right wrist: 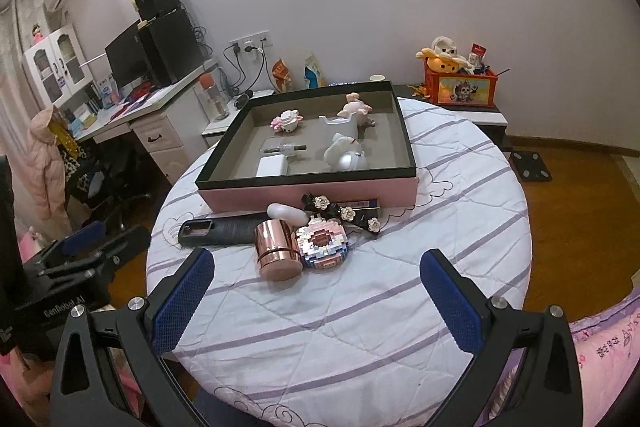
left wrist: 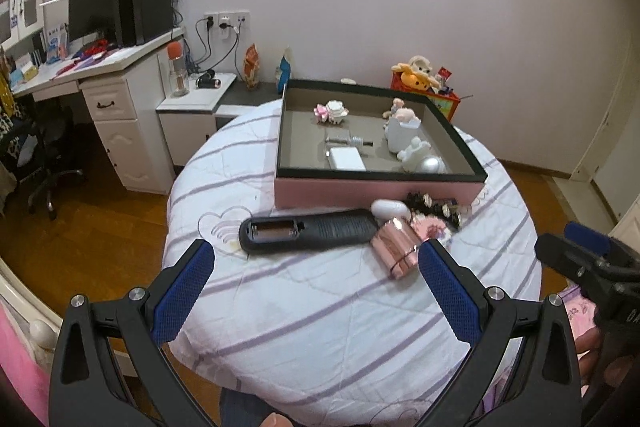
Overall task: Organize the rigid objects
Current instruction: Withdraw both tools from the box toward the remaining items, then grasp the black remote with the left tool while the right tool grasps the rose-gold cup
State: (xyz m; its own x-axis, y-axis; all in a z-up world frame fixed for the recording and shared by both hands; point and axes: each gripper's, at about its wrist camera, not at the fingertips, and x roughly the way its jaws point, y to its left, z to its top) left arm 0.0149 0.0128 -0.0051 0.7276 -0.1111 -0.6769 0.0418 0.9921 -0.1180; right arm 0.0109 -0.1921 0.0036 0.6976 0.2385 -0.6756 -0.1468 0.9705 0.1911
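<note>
Pink-sided and black-rimmed, the shallow box sits on the round, striped-cloth counter. Inside lie a pink-and-white figurine, a white vase-like piece, a white charger block, a small clear bottle and a silver ball. Just before its front wall, loose on the cloth, are a black remote with an open battery bay, a rose-gold cylinder, a brick-built doughnut, a white case and a flowered hair clip. Left gripper and right gripper hover low at the near edge, fingers spread wide, holding nothing.
</note>
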